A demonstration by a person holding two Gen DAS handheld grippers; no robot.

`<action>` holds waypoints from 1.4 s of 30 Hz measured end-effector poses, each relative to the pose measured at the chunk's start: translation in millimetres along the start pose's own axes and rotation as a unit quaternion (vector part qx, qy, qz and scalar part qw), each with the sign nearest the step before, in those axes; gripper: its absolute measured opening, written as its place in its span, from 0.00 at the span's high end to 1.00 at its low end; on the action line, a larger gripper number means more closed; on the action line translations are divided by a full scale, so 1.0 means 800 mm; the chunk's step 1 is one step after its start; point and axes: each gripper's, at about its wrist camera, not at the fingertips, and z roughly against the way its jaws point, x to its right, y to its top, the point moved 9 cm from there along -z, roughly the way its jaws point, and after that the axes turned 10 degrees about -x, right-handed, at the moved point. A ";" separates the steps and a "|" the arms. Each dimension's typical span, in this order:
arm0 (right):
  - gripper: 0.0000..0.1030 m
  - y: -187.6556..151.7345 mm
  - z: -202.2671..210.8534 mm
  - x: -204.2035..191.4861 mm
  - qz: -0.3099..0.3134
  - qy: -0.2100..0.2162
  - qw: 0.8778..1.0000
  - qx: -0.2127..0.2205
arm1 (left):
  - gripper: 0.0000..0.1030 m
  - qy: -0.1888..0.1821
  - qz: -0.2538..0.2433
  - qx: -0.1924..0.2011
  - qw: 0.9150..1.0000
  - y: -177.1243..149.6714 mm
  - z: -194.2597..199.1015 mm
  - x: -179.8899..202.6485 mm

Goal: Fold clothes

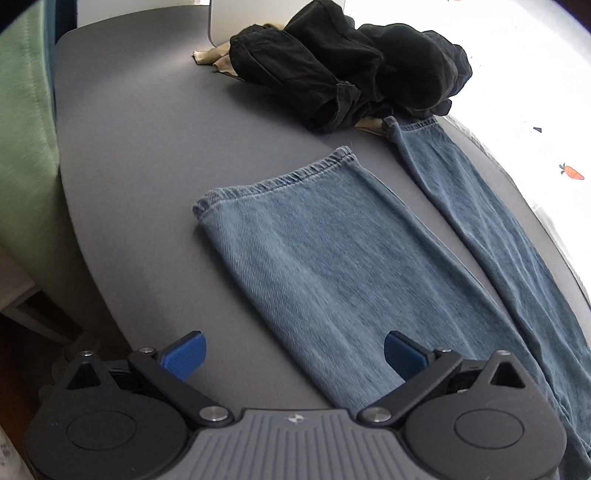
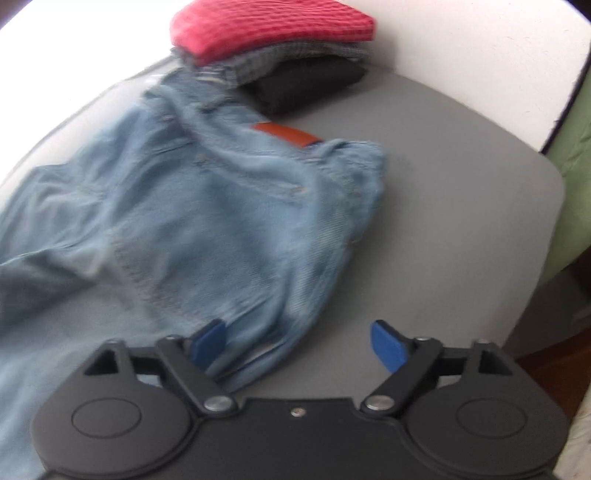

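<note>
A pair of light blue jeans lies spread on the grey table. In the left wrist view both legs (image 1: 332, 254) stretch away side by side, hems at the far end. My left gripper (image 1: 295, 354) hangs open over the nearer leg, nothing between its blue pads. In the right wrist view the waist end of the jeans (image 2: 207, 206) shows, rumpled, with a brown leather patch (image 2: 284, 133). My right gripper (image 2: 297, 347) stands open above the waist's near edge; cloth lies under the left pad, and nothing is pinched.
A heap of black clothes (image 1: 351, 70) lies at the far end of the table (image 1: 140, 155) past the hems. A stack of folded garments, red (image 2: 273, 29) on top, stands beyond the waistband. Green fabric (image 1: 22, 147) hangs beside the table.
</note>
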 end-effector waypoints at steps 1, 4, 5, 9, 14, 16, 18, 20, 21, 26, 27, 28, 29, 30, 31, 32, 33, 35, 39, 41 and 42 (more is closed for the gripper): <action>0.12 -0.005 0.004 -0.009 0.005 0.003 1.000 0.002 | 0.01 -0.001 -0.003 -0.005 1.000 0.005 -0.007 -0.001; 0.08 -0.021 0.016 -0.030 0.023 0.006 1.000 0.005 | 0.01 -0.009 -0.021 -0.013 1.000 0.021 -0.024 0.001; 0.05 -0.023 0.019 -0.038 0.030 0.009 0.999 0.008 | 0.01 -0.013 -0.029 -0.012 0.999 0.025 -0.027 0.003; 0.04 -0.040 0.031 -0.059 0.048 0.003 0.999 0.017 | 0.01 -0.018 -0.033 -0.022 0.999 0.038 -0.044 0.001; 0.03 -0.057 0.042 -0.069 0.046 0.003 0.999 0.018 | 0.01 -0.031 -0.026 -0.028 0.999 0.051 -0.055 -0.007; 0.03 -0.064 0.045 -0.073 0.044 -0.002 0.999 0.018 | 0.01 -0.034 -0.027 -0.027 0.999 0.056 -0.058 -0.009; 0.03 -0.069 0.046 -0.075 0.039 -0.001 0.999 0.015 | 0.02 -0.042 -0.021 -0.025 0.999 0.061 -0.059 -0.011; 0.03 -0.072 0.046 -0.077 0.037 0.002 0.999 0.014 | 0.03 -0.056 -0.011 -0.019 0.998 0.065 -0.058 -0.016; 0.03 -0.074 0.047 -0.078 0.038 0.004 0.999 0.015 | 0.05 -0.061 -0.007 -0.014 0.998 0.066 -0.056 -0.019; 0.03 -0.085 0.046 -0.076 0.033 0.009 0.999 0.011 | 0.37 -0.068 0.024 0.013 0.997 0.072 -0.047 -0.042; 0.03 -0.086 0.045 -0.074 0.027 0.011 1.000 0.010 | 0.41 -0.074 0.040 0.015 0.996 0.073 -0.046 -0.047; 0.03 -0.086 0.045 -0.071 0.022 0.012 1.000 0.009 | 0.42 -0.081 0.059 0.018 0.995 0.075 -0.046 -0.052; 0.03 -0.087 0.044 -0.068 0.014 0.015 1.000 0.009 | 0.42 -0.084 0.075 0.020 0.993 0.076 -0.046 -0.054; 0.03 -0.087 0.043 -0.064 0.005 0.020 1.000 0.010 | 0.42 -0.082 0.086 0.023 0.993 0.079 -0.047 -0.054; 0.03 -0.086 0.043 -0.061 -0.005 0.027 1.000 0.011 | 0.40 -0.075 0.094 0.027 0.992 0.081 -0.047 -0.053; 0.03 -0.084 0.042 -0.057 -0.016 0.034 0.999 0.012 | 0.37 -0.071 0.096 0.030 0.992 0.083 -0.048 -0.049; 0.03 -0.083 0.041 -0.053 -0.029 0.043 0.999 0.013 | 0.24 -0.064 0.089 0.032 0.993 0.083 -0.051 -0.042; 0.04 -0.077 0.038 -0.042 -0.058 0.058 0.997 0.015 | 0.17 -0.048 0.070 0.036 0.996 0.083 -0.056 -0.028; 0.07 -0.059 0.031 -0.006 -0.138 0.091 0.986 0.021 | 0.35 0.016 0.053 0.044 0.998 0.076 -0.059 -0.020; 0.17 -0.048 0.029 0.015 -0.175 0.100 0.979 0.027 | 0.54 0.038 0.068 0.041 0.996 0.074 -0.055 -0.030; 0.19 -0.042 0.028 0.023 -0.183 0.097 0.978 0.034 | 0.66 0.043 0.080 0.039 0.995 0.073 -0.054 -0.037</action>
